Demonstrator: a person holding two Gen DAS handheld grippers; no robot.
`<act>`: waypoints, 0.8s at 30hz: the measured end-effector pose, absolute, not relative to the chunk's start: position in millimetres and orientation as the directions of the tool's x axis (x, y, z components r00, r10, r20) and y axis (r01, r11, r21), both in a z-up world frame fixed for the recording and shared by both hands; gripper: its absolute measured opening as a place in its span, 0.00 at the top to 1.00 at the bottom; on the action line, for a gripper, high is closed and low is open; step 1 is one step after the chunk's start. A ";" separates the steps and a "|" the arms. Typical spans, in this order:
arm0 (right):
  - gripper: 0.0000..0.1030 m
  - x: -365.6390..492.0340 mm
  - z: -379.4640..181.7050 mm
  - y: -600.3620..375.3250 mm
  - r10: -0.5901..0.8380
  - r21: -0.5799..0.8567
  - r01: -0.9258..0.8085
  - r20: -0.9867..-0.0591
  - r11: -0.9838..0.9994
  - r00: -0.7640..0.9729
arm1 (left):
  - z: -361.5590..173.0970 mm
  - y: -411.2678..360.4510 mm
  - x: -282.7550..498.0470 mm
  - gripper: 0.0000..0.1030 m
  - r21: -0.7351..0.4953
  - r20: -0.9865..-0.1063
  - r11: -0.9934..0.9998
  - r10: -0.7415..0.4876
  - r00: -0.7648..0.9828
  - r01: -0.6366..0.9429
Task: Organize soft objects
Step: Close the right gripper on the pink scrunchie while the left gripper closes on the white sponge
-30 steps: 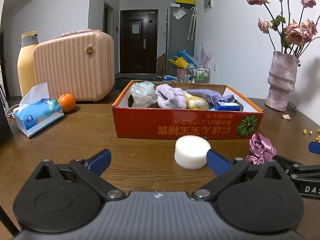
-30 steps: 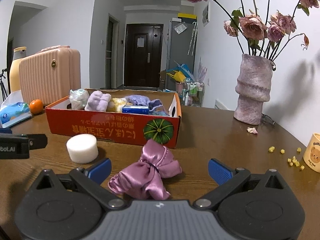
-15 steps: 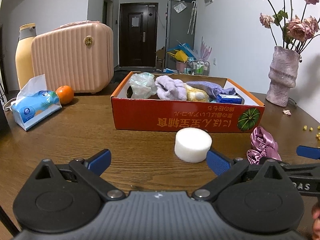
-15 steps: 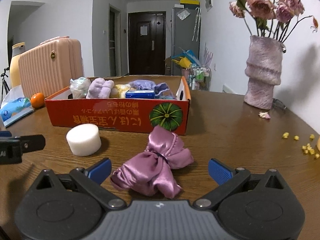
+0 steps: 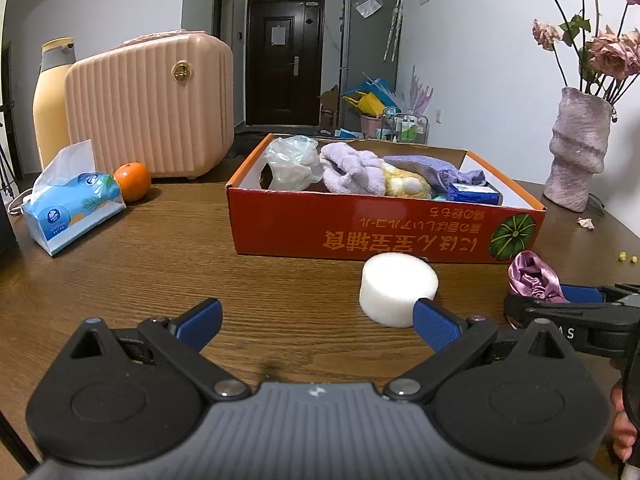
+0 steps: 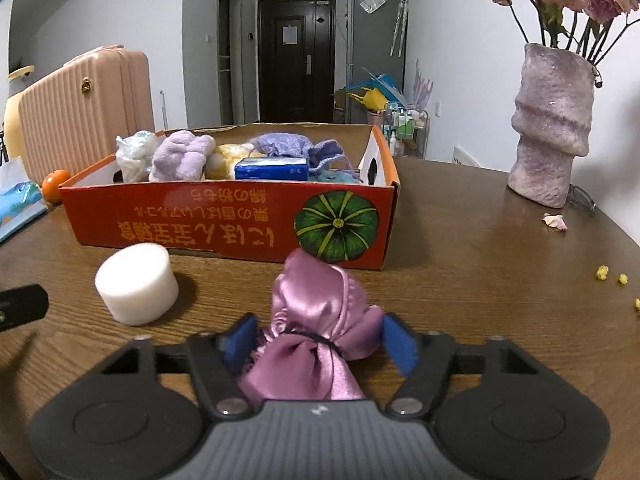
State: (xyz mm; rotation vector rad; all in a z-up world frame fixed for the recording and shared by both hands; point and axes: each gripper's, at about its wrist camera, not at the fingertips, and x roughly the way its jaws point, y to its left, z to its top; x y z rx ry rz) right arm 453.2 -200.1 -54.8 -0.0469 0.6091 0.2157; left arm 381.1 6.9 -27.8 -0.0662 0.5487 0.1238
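- A purple satin pouch (image 6: 320,316) lies on the surface just before the orange box (image 6: 224,228), bracketed by the right claw (image 6: 318,344), whose half-closed jaws flank it; whether they grip it cannot be told.
- Beside it, a white foam cylinder (image 5: 398,288) waits near the wide-open, empty left claw (image 5: 318,320).
- Judged next: pinch, lift over the box wall.

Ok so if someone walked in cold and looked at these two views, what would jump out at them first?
Probably the red cardboard box mid-table, packed with soft things. Right in front of it, the right gripper has its jaws closing around a shiny purple satin pouch, with a white foam cylinder beside it. The open left gripper holds nothing.
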 end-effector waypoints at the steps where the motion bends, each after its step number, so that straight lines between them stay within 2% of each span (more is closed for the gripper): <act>1: 0.43 454.1 -54.8 -200.4 0.194 0.025 -0.219 -0.571 0.975 0.798 | -28.0 7.3 382.0 0.00 -0.030 -0.525 0.990 0.100 0.845 -0.136; 7: 0.61 453.0 -54.0 -197.8 0.210 0.015 -0.244 -0.560 0.970 0.801 | -29.7 8.5 385.7 0.00 -0.031 -0.534 0.990 0.103 0.840 -0.140; 10: 0.65 451.3 -52.4 -198.2 0.213 0.015 -0.246 -0.552 0.969 0.806 | -29.5 8.5 385.4 0.00 -0.030 -0.533 0.990 0.103 0.840 -0.140; 24: 0.67 453.5 -44.0 -223.8 0.176 0.042 -0.179 -0.499 0.983 0.848 | -31.3 1.6 393.7 0.00 -0.022 -0.539 0.991 0.097 0.836 -0.129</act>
